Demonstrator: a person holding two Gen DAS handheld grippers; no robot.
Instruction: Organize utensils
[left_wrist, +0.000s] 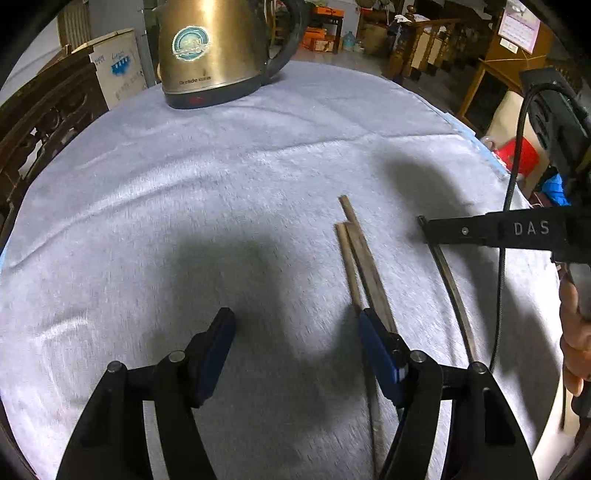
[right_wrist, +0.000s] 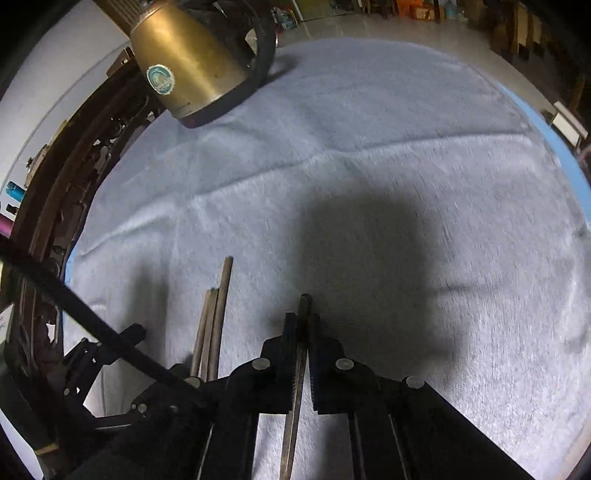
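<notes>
**Mia:** On the worktop (left_wrist: 258, 155) with the fuzzy pale blue cloth, where are the sticks?

**Ben:** Two thin brown wooden chopsticks (left_wrist: 360, 266) lie side by side near the middle, a bit to the right. Another thin dark chopstick (right_wrist: 301, 354) lies to the right of them. A shiny gold metal kettle (left_wrist: 210, 51) stands far away at the back, well apart from all of them.

**Mia:** What is the right claw (right_wrist: 303, 325) doing?

**Ben:** It is pressed together, and it pinches the dark chopstick close to its far tip.

**Mia:** And the left claw (left_wrist: 295, 343)?

**Ben:** It is spread wide with nothing in it. Its right finger (left_wrist: 380, 354) sits just on top of the brown pair, but the pair is not between the fingers.

**Mia:** So what is the best way to do this step?

**Ben:** I think the dark stick should go next to the brown pair. Lift it slowly, because it is held near one end and the long part could swing or slip. Keep it flat and lay it beside the others. The left claw should slide right so both brown sticks sit inside before it squeezes.
</notes>
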